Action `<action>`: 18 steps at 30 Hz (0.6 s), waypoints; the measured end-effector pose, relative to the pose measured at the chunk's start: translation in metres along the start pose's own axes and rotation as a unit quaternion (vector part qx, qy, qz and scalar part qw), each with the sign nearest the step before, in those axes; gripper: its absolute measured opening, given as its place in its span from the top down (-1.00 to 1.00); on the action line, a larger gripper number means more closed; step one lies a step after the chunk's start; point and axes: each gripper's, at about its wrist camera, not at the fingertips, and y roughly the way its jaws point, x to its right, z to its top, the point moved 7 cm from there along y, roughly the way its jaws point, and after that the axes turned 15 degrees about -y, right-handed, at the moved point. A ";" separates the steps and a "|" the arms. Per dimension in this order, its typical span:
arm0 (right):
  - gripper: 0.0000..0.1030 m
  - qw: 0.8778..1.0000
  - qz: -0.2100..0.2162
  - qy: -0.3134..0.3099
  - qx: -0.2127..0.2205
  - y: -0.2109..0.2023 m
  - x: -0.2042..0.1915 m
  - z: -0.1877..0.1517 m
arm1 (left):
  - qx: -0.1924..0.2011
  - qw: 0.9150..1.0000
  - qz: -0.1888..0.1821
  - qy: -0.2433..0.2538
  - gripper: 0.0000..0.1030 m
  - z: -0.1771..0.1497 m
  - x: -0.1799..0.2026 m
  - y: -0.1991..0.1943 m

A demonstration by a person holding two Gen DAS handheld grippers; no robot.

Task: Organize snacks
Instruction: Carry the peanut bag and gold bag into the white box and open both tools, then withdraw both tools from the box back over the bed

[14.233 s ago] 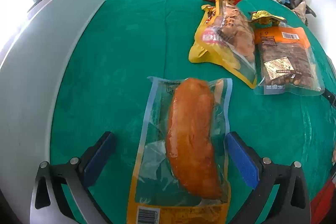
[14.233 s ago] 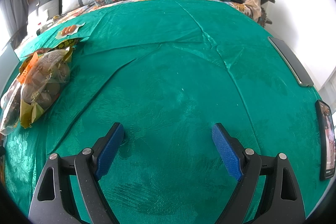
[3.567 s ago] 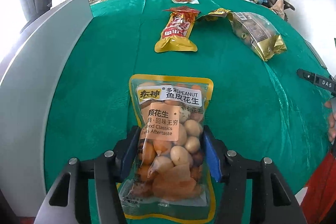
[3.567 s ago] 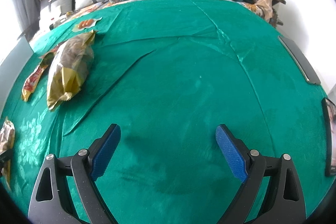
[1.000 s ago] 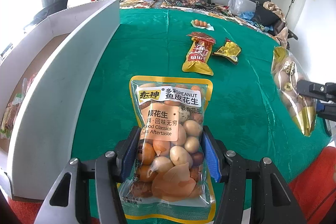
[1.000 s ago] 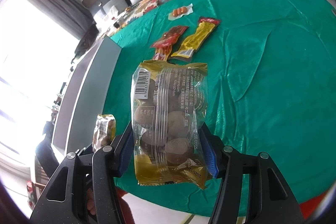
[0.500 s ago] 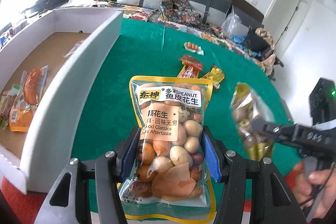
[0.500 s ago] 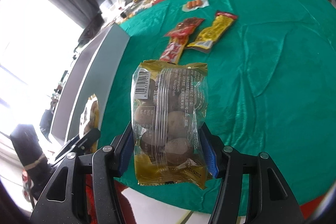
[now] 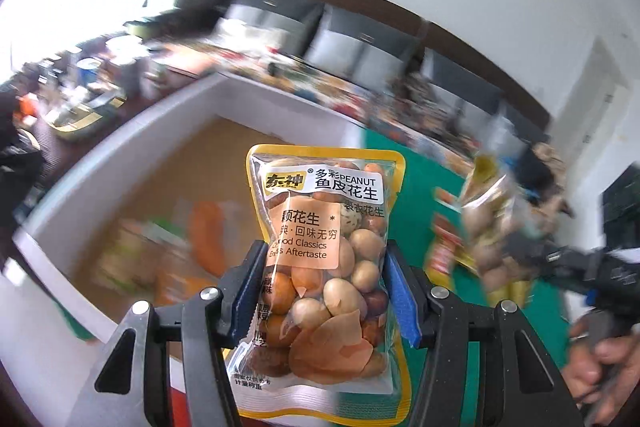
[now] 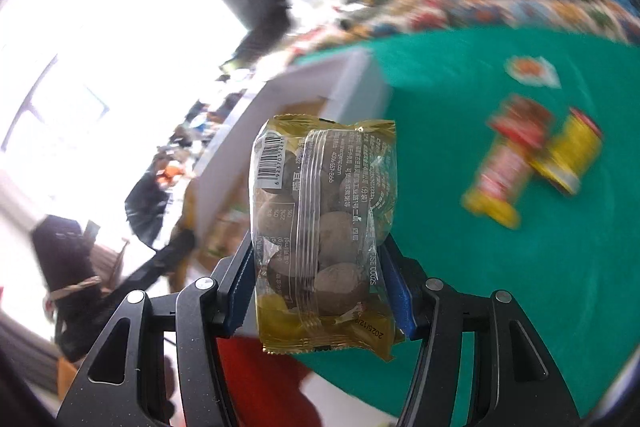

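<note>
Clearly, a peanut bag (image 9: pixel 326 263) is clamped upright between the blue pads of the left gripper (image 9: pixel 326 293), raised above the near wall of a white box (image 9: pixel 132 143). On its yellow-edged front, "PEANUT", "Food Classics" and "Aftertaste" can be read amid Chinese characters, and mixed coated nuts are seen through the clear panel. Blurred packets, one with an orange sausage (image 9: pixel 206 233), are seen on the brown floor of the box behind it. A gold bag (image 10: pixel 324 231) of round brown pieces is pinched upright by the right gripper (image 10: pixel 322 293); a barcode, small Chinese print and a date stamp are shown on its back, the date too small to read surely. Far right on the green cloth (image 10: pixel 500 287), a red-and-yellow packet (image 10: pixel 506 169) and a yellow packet (image 10: pixel 570 153) are lying touching, their writing blurred.
</note>
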 end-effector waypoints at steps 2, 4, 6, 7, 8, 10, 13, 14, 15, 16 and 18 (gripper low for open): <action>-0.17 0.999 0.010 -0.031 0.005 0.018 -0.029 0.024 | 0.015 0.999 0.029 0.000 -0.11 0.021 -0.023 0.004; -0.19 0.998 0.015 -0.065 0.006 0.047 -0.060 0.048 | 0.024 0.997 0.078 0.006 -0.26 0.041 -0.054 0.015; -0.35 0.997 0.006 -0.075 -0.005 0.078 -0.076 0.061 | 0.023 0.993 0.119 0.008 -0.66 0.049 -0.079 0.029; -0.64 0.997 -0.006 -0.076 -0.022 0.095 -0.080 0.063 | 0.021 0.990 0.138 0.004 -0.82 0.050 -0.090 0.034; -0.70 0.996 -0.022 -0.079 -0.037 0.106 -0.082 0.063 | 0.019 0.988 0.152 -0.001 -0.85 0.050 -0.101 0.038; -0.68 0.994 -0.047 -0.091 -0.051 0.119 -0.084 0.060 | 0.010 0.986 0.164 -0.012 -0.85 0.044 -0.117 0.041; -0.68 0.994 -0.044 -0.095 -0.041 0.110 -0.082 0.051 | 0.010 0.986 0.164 -0.025 -0.92 0.027 -0.127 0.039; -0.68 0.993 -0.047 -0.097 -0.037 0.105 -0.077 0.048 | 0.009 0.986 0.162 -0.028 -0.92 0.025 -0.126 0.039; -0.68 0.992 -0.060 -0.102 -0.033 0.098 -0.067 0.041 | 0.006 0.988 0.152 -0.033 -0.92 0.018 -0.123 0.038; -0.68 0.991 -0.072 -0.105 -0.032 0.095 -0.062 0.037 | 0.004 0.989 0.141 -0.036 -0.92 0.013 -0.116 0.038; -0.68 0.988 -0.105 -0.109 -0.031 0.085 -0.035 0.019 | 0.003 0.992 0.121 -0.033 -0.92 0.001 -0.093 0.033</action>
